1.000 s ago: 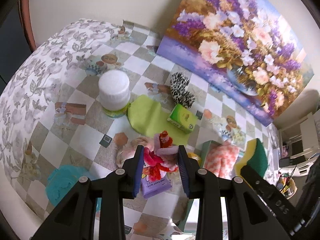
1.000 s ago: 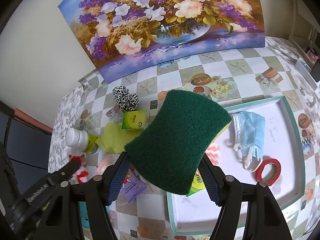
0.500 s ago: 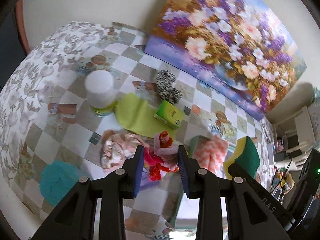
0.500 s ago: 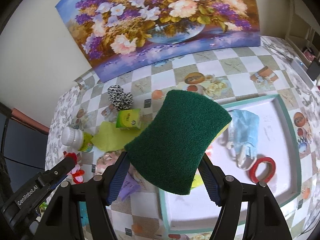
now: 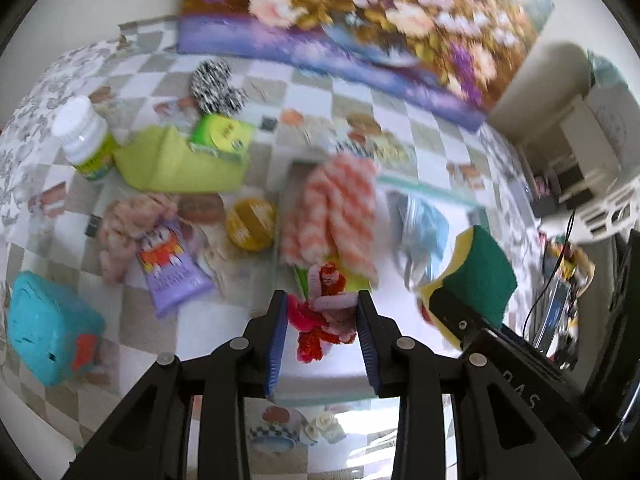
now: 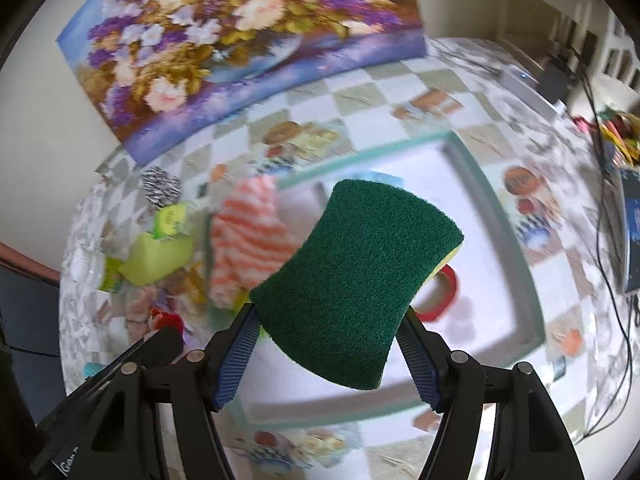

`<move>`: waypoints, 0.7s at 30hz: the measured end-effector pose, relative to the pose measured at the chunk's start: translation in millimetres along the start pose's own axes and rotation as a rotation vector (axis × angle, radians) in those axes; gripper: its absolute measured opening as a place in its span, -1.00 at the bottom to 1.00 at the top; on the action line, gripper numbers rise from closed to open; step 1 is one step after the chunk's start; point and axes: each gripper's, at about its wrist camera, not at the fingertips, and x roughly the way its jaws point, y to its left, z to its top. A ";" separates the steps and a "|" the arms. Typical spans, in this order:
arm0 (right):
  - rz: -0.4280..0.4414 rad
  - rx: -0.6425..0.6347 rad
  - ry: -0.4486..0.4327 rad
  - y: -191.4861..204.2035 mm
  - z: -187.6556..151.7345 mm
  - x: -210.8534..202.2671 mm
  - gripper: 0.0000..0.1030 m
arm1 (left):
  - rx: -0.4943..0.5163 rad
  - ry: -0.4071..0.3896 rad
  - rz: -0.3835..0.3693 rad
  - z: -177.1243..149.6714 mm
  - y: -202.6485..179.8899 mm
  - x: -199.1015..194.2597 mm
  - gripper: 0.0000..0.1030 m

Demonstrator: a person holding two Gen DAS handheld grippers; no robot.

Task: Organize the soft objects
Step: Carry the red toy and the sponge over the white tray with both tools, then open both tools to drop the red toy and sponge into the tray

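At far left of the left wrist view, on the checkered patterned tablecloth [image 5: 404, 120], lie a teal plush block [image 5: 48, 328], a white-capped plastic bottle [image 5: 82, 140], a lime-green folded cloth [image 5: 176, 164], a pale pink crumpled cloth [image 5: 124, 224], a purple printed sachet [image 5: 170, 268], a small green carton [image 5: 222, 136], a black-and-white spotted scrunchie [image 5: 216, 88] and a round yellow tin [image 5: 251, 224]; none of these is in the tray. Centre: the left gripper [image 5: 322, 328] is clamped on 1 small red-and-pink plush doll [image 5: 324, 304], held above the near edge of the white tray with teal rim [image 6: 484, 196]. An orange-and-white striped fuzzy cloth [image 5: 336, 212] drapes over the tray's left rim. Right: the right gripper [image 6: 328, 344] pinches 1 green-and-yellow scouring sponge [image 6: 356, 292] over the tray's middle. A light blue face mask [image 5: 420, 228] and a red tape ring [image 6: 442, 292] already lie inside.

Judged progress: early to middling; 2 soft items are in transit, at least 4 remain on the cloth.

Legible writing: "Gen" on the left tool as seen from the right wrist; carton, sachet and tin labels are too blurred to read.
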 end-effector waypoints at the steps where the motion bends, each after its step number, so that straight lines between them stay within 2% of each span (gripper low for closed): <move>1: 0.003 0.012 0.008 -7.0 -3.1 1.0 0.41 | -0.001 0.017 -0.004 -2.9 -1.2 4.7 -0.31; 13: -0.070 0.052 0.127 -39.4 -24.7 33.6 0.41 | 0.013 0.193 0.041 -26.2 -8.3 61.3 -0.31; 21: -0.080 0.061 0.189 -47.7 -29.7 52.4 0.40 | -0.002 0.243 0.056 -32.1 -5.8 81.6 -0.31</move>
